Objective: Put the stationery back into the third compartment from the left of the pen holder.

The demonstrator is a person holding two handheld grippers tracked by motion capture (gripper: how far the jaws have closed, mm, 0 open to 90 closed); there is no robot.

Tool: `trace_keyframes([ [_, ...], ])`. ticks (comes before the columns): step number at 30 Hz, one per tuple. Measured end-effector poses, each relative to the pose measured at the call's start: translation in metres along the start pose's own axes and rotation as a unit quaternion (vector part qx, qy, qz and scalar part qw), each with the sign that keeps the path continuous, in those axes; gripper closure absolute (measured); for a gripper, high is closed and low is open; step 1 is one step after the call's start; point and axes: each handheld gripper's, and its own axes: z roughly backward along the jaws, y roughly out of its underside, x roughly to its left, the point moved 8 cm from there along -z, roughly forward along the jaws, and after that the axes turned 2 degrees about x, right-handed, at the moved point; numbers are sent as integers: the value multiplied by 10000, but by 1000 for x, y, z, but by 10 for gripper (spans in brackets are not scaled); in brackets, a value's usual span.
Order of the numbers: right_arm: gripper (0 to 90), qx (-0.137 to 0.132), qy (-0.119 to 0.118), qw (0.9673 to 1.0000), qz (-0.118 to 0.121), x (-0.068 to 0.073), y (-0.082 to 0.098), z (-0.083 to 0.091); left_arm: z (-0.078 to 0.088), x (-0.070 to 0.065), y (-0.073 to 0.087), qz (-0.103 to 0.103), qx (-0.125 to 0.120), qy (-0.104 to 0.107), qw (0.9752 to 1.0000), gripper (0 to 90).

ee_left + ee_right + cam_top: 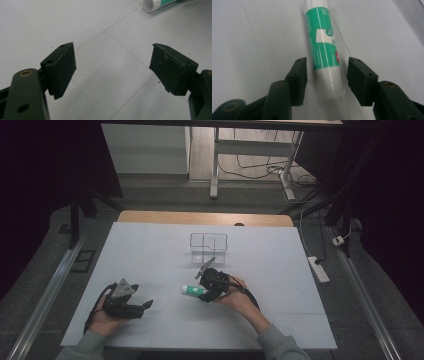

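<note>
— From above, what do you see on the table (pixel 150 245)?

— A white sheet covers it. A glue stick (pixel 194 290) lies flat near the middle, green label, white ends. The right gripper (pixel 204 296) is down at one end of it, held in the person's right hand (pixel 239 296). Behind it, toward the far edge, stands a small clear box (pixel 209 248) with dividers inside. The left gripper (pixel 148 304) sits well apart, toward the near left corner, in the left hand (pixel 102 319).

— And the left gripper's own camera?

— Its jaws stand spread wide with nothing but bare white sheet between them. The white end of the glue stick (pixel 160 4) pokes in at the top edge, well away from the pads (pixel 62 68).

— The right gripper's camera?

— That's the close one. The glue stick (pixel 324 47) runs lengthwise away from the camera, its white end between the two jaws. The jaws are partly closed around it, but I see a thin gap on each side, so the pads (pixel 358 80) don't press on it yet. It lies on the table.

— Can you read the label?

— Hardly. A green wrap with a white panel, a small round green badge with tiny white letters, what looks like "20" sideways, and a little red mark at the edge. The lettering is too small and blurred for a brand name.
</note>
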Motion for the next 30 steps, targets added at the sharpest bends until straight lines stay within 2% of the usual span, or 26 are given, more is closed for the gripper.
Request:
trace_keyframes([
  [1,566,40,11,10000,0,1,1,-2,0,0,0,-1,3,1,10000,204],
  [3,591,42,30,10000,21,1,1,-2,0,0,0,-11,4,1,10000,204],
  [5,627,94,33,9998,161,1,2,-2,0,0,0,-21,12,-5,10000,204],
  [7,639,75,39,9998,187,3,1,-2,0,0,0,-30,21,-13,10000,203],
  [9,641,61,101,9993,356,2,1,-2,0,-1,0,-31,23,-14,10000,204],
  [12,642,73,138,9991,402,3,1,-2,0,-1,1,-48,37,-23,10000,204],
  [18,644,-117,159,9989,424,3,-2,7,-1,-1,1,-52,46,-34,10000,204],
  [19,644,-230,109,9991,333,5,-3,8,-1,-1,1,-61,49,-34,10000,204],
  [22,644,-275,107,9989,375,4,-4,12,-1,-1,1,-73,53,-43,10000,204],
  [30,645,-573,9,9980,255,6,-6,28,-1,-1,1,-115,52,-76,9999,204],
])
